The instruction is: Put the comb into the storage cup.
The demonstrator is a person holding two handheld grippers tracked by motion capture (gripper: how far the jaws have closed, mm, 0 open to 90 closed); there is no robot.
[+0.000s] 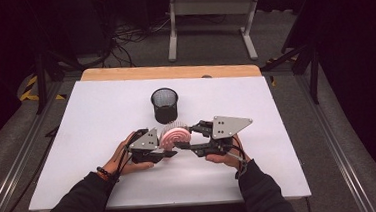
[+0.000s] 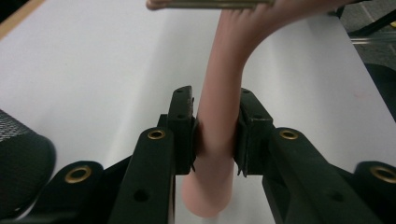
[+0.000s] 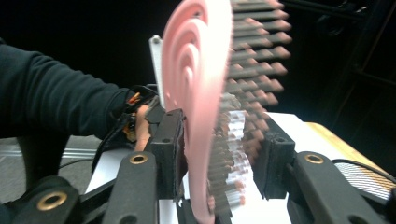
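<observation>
A pink hairbrush (image 1: 174, 135) hangs above the middle of the white surface (image 1: 102, 122), caught between my two tools. I have the left gripper (image 2: 215, 135) clamped tight on the brush's handle (image 2: 217, 116), which runs straight up between its pads, so the head is held steady and out in the open. My right gripper (image 3: 219, 154) straddles the brush head (image 3: 198, 79): its one pad lies against the ribbed pink back, while the other pad stands just off the bristle tips (image 3: 254, 60), so I read its jaws as slightly apart, not yet biting. From above, both of my hands (image 1: 122, 160) sit low and close together, the brush between them. Just beyond the brush stands a black mesh pen cup (image 1: 165, 104), upright and empty as far as I can tell, probably where the brush is headed.
</observation>
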